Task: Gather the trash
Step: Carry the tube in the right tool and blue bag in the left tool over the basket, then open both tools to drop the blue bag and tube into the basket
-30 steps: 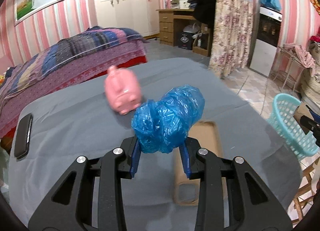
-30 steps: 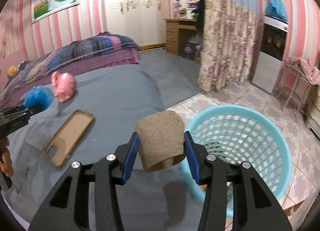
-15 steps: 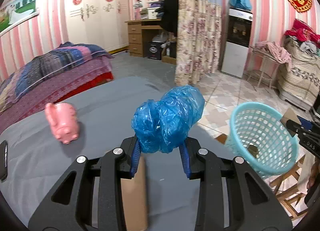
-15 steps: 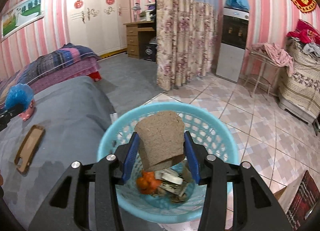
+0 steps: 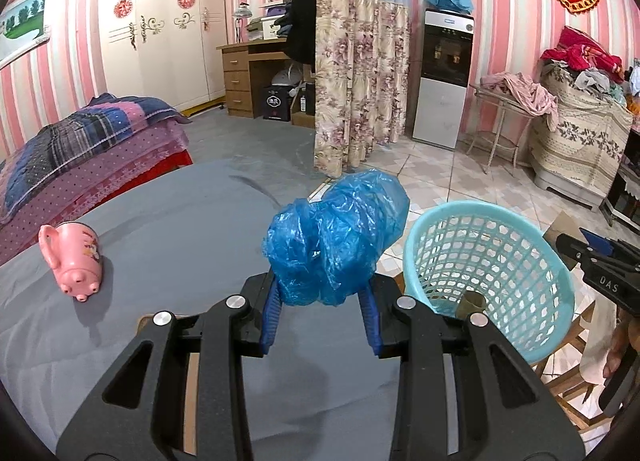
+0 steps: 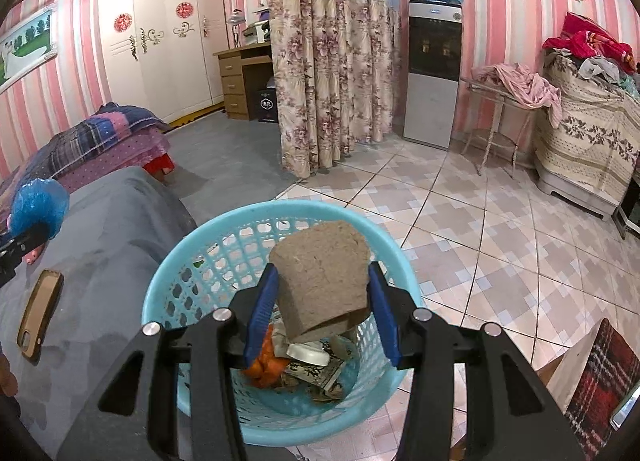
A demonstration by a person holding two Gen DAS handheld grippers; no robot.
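Observation:
My left gripper [image 5: 320, 301] is shut on a crumpled blue plastic bag [image 5: 336, 237] and holds it above the grey table [image 5: 168, 229], left of the turquoise basket [image 5: 536, 261]. My right gripper [image 6: 322, 301] is over the basket [image 6: 176, 285]. Its blue pads [image 6: 262, 307] stand slightly off the brown paper cup [image 6: 320, 281], which hangs between them above the trash inside. The bag [image 6: 38, 207] and left gripper show at the left edge of the right wrist view.
A pink pig mug [image 5: 72, 257] lies on the table's left side. A tan phone case [image 6: 38, 313] lies on the table near the basket. Trash, including something orange [image 6: 264, 365] and a white lid [image 6: 308, 353], lies in the basket. Tiled floor lies beyond.
My left gripper has carried the blue bag rightward, closer to the basket. My right gripper's jaws have parted a little around the cup over the basket.

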